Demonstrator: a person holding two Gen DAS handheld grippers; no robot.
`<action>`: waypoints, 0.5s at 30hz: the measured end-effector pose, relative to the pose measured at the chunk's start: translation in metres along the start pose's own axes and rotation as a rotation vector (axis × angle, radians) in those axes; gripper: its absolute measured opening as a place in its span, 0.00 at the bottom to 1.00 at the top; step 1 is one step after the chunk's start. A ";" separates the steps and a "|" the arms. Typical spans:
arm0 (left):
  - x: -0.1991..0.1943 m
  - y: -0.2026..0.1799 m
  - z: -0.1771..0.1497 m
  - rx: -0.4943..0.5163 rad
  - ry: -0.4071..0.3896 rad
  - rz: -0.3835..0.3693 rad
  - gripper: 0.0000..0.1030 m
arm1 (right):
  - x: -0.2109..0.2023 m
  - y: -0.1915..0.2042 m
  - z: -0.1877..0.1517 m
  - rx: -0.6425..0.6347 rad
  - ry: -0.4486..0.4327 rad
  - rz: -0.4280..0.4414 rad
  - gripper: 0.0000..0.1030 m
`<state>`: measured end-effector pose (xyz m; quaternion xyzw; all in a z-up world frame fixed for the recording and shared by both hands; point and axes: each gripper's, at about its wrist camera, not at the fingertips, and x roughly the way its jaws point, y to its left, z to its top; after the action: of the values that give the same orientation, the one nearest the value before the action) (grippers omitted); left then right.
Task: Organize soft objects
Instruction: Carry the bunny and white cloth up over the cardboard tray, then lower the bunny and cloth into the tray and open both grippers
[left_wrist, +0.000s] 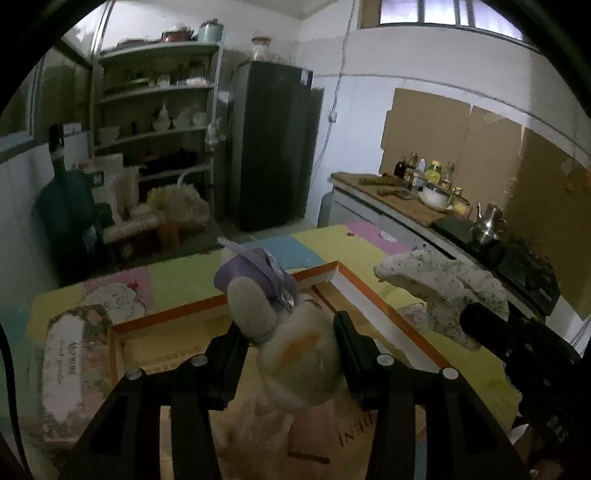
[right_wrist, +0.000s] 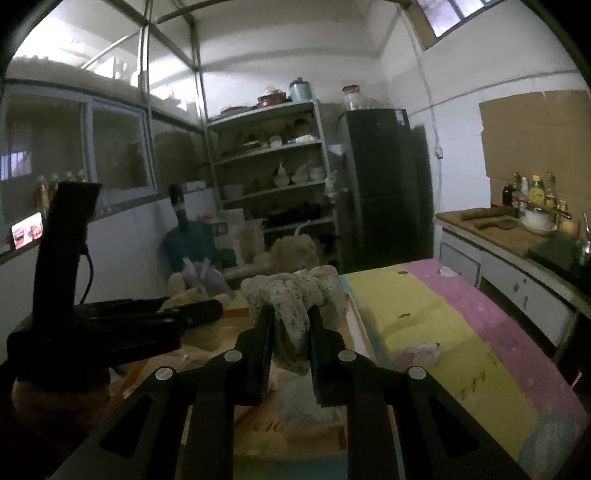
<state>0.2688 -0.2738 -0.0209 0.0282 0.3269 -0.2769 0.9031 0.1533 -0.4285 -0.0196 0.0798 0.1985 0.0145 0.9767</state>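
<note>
**Both toys held above the orange-rimmed box**

While the orange-rimmed box (left_wrist: 343, 275) lies below, both grippers hover over it. Left gripper (left_wrist: 291, 341) clamps a cream plush toy (left_wrist: 299, 362), long axis running away toward the box's far corner. Right gripper (right_wrist: 290, 328), beside it, pinches the floral soft toy (right_wrist: 295, 295) narrowly.

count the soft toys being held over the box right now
2. A plush doll with a purple hat sits between the fingers of the left hand-held gripper; a floral fabric toy is clamped in the right hand-held gripper. Both hang above the orange-edged box. Others may be hidden.
</note>
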 end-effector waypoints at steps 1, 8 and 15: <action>0.004 0.000 0.002 -0.012 0.013 -0.006 0.45 | 0.004 -0.001 0.001 -0.002 0.008 0.000 0.18; 0.035 0.011 0.006 -0.069 0.082 -0.013 0.45 | 0.045 -0.013 0.000 0.018 0.120 0.003 0.18; 0.060 0.021 0.003 -0.110 0.153 -0.010 0.45 | 0.083 -0.016 -0.004 0.015 0.242 -0.001 0.18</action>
<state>0.3192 -0.2854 -0.0576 -0.0022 0.4097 -0.2598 0.8744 0.2286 -0.4388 -0.0580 0.0847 0.3150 0.0218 0.9451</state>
